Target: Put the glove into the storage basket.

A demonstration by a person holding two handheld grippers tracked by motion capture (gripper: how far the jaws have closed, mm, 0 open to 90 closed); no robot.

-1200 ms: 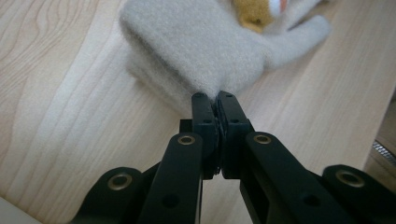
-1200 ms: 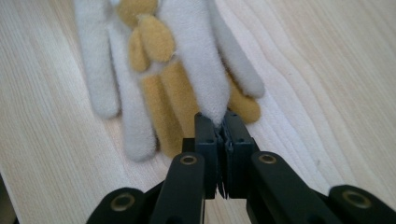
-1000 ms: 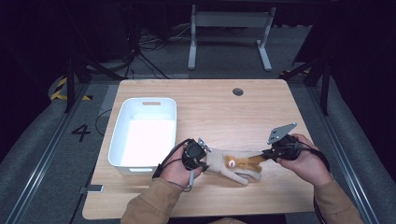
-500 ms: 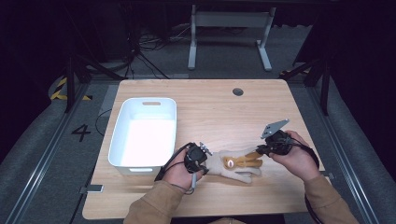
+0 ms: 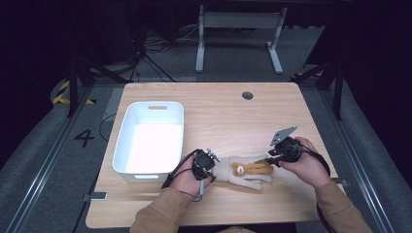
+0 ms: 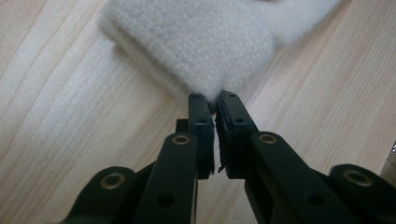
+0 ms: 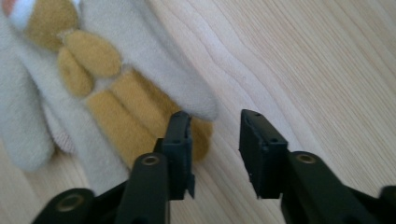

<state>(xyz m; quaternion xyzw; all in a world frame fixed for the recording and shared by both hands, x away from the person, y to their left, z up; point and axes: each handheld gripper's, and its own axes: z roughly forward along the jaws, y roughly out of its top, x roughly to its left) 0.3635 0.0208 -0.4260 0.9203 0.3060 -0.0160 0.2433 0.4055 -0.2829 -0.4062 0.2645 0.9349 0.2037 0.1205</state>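
- The plush toy [image 5: 245, 171], cream-white with tan-yellow parts, lies flat on the wooden table [image 5: 218, 116] near its front edge, stretched between the person's two hands.
- In the left gripper view, a corner of the toy's cream fabric [image 6: 196, 42] comes to a point right at the jaw tips, with the bare wood around it.
- The left gripper [image 5: 204, 162] is clenched on that corner: its jaws stand almost together, and the fabric's tip is pinched between them.
- The right gripper [image 7: 215, 126] is released; its jaws have just been opening, and only bare wood shows in the gap between them.
- One of its jaws lies over the tan-yellow end of the toy [image 7: 135, 116]; the other stands over the table beside it.
- In the high view the right gripper [image 5: 279, 153] sits at the toy's right end, held in the right hand [image 5: 306, 165].
- A white bin [image 5: 150, 138] stands on the table, just left of the left hand [image 5: 187, 177], apart from the toy.
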